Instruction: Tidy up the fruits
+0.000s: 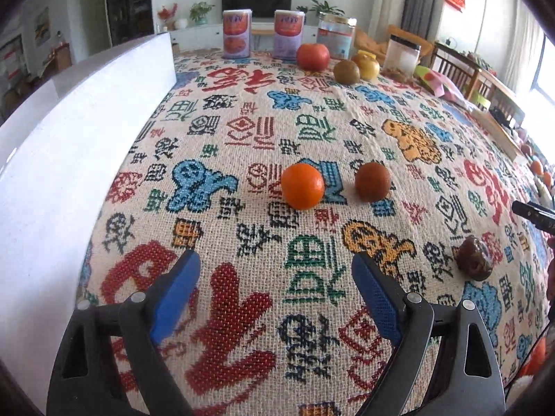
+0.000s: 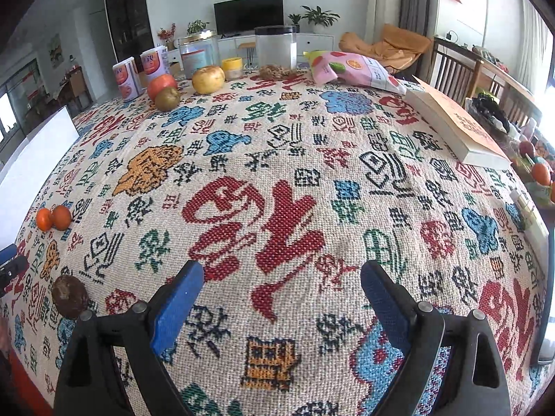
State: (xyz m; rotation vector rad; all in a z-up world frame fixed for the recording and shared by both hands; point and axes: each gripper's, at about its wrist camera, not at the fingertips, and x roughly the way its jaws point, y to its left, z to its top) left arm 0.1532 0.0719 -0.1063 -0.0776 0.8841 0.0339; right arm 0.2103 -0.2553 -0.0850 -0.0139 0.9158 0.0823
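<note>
left gripper (image 1: 275, 267) released, jaws wide, nothing between. right gripper (image 2: 281, 279) released too, over bare patterned worktop (image 2: 277, 159). orange (image 1: 302, 186) and darker orange fruit (image 1: 373, 182) side by side ahead of left gripper. dark wrinkled fruit (image 1: 474, 258) apart, to right. apple (image 1: 313, 56) at far edge.

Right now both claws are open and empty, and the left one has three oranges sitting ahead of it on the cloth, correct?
Not three: the left wrist view shows two oranges side by side ahead of the left claw. Both claws are open and empty; the right claw is too.
</note>
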